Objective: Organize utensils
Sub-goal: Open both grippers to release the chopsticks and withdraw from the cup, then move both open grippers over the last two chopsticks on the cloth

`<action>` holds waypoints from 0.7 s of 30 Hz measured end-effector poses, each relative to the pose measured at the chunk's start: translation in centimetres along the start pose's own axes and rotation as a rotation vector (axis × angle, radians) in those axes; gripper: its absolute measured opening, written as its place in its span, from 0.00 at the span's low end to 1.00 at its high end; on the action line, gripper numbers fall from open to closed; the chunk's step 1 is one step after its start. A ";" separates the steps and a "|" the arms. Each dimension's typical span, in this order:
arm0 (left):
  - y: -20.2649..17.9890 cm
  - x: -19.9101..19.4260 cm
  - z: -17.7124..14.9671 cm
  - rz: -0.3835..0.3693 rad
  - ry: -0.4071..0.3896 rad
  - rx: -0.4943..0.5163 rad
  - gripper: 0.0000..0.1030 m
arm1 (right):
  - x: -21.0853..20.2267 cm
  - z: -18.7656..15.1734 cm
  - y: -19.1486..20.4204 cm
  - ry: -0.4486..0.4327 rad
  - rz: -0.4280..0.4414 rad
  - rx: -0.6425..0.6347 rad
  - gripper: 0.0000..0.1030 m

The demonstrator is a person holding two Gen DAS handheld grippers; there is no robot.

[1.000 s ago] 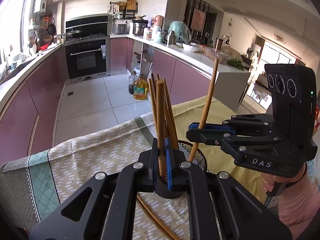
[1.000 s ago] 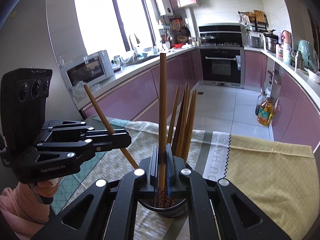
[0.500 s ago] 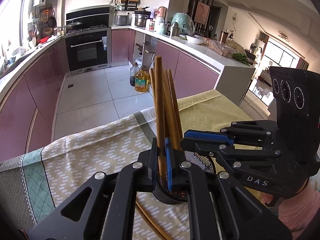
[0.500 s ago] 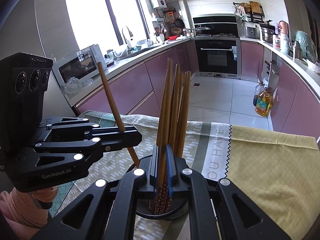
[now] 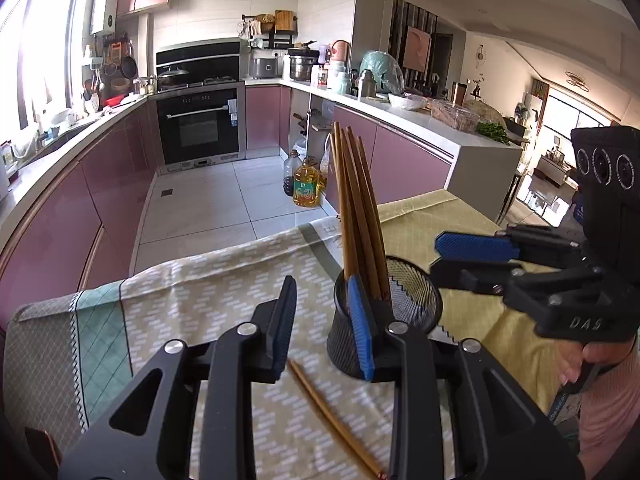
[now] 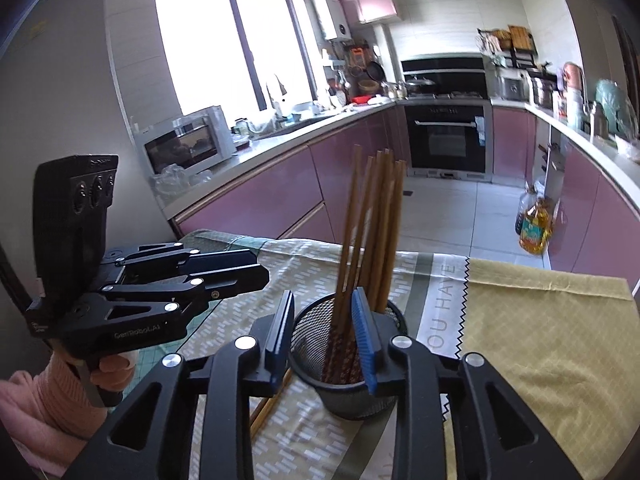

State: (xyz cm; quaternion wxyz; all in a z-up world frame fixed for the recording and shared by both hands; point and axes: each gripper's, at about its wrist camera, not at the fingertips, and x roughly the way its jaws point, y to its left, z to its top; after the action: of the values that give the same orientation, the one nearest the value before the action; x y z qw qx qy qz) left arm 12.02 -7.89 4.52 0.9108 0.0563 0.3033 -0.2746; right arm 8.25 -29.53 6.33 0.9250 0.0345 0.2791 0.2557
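A black mesh cup [image 5: 416,300] stands on the tablecloth and holds several wooden chopsticks [image 5: 356,208] upright. It also shows in the right wrist view [image 6: 316,320] with the chopsticks [image 6: 372,224] in it. My left gripper [image 5: 322,328] is open and empty, its right finger beside the cup's near wall. My right gripper [image 6: 322,332] is open and empty, its jaws over the cup's near rim. A pair of loose chopsticks [image 5: 332,420] lies on the cloth in front of the cup, also seen in the right wrist view [image 6: 268,404].
The table carries a patterned cloth [image 5: 208,292] and a yellow cloth [image 6: 552,328]. Beyond its far edge the kitchen floor drops away, with oil bottles [image 5: 306,184] on it. Purple cabinets and an oven [image 5: 202,128] line the walls.
Both grippers held one chopstick each over the cup. They lowered them into it, then opened and let go. Both chopsticks now stand in the cup.
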 end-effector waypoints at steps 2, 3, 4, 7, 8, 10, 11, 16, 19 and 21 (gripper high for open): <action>0.3 -1.0 -1.2 0.018 -0.012 -0.004 0.33 | -0.7 -0.7 0.7 -0.007 0.021 -0.011 0.31; 0.5 -1.6 -2.1 0.026 -0.015 -0.006 0.36 | -1.0 -1.1 0.9 -0.006 0.038 -0.010 0.32; 0.6 -1.9 -2.7 0.035 -0.014 -0.009 0.37 | -1.0 -1.7 1.2 0.001 0.053 -0.008 0.32; 1.2 -2.2 -5.2 0.070 0.017 -0.023 0.41 | 0.1 -3.4 1.9 0.060 0.091 0.004 0.34; 1.5 -2.2 -6.0 0.082 0.034 -0.038 0.44 | 0.9 -4.2 2.2 0.092 0.102 0.008 0.34; 2.3 -1.9 -7.7 0.078 0.071 -0.067 0.46 | 2.5 -5.7 2.8 0.155 0.117 0.014 0.34; 2.5 -1.7 -8.5 0.084 0.086 -0.075 0.46 | 3.3 -6.5 3.1 0.184 0.126 0.023 0.34; 3.7 -0.8 -11.4 0.128 0.146 -0.134 0.49 | 6.8 -9.5 4.3 0.303 0.111 0.038 0.34; 3.7 -0.5 -12.4 0.134 0.164 -0.152 0.51 | 7.7 -10.3 4.6 0.330 0.086 0.046 0.34; 3.7 -0.3 -12.7 0.144 0.172 -0.154 0.51 | 7.6 -10.4 4.7 0.327 0.074 0.041 0.34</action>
State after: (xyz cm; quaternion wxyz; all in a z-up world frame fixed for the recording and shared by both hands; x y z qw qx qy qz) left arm 7.13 -1.18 -5.84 0.9003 0.0312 0.3958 -0.1784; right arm 6.01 -22.48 -5.25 0.8563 0.0215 0.4295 0.2861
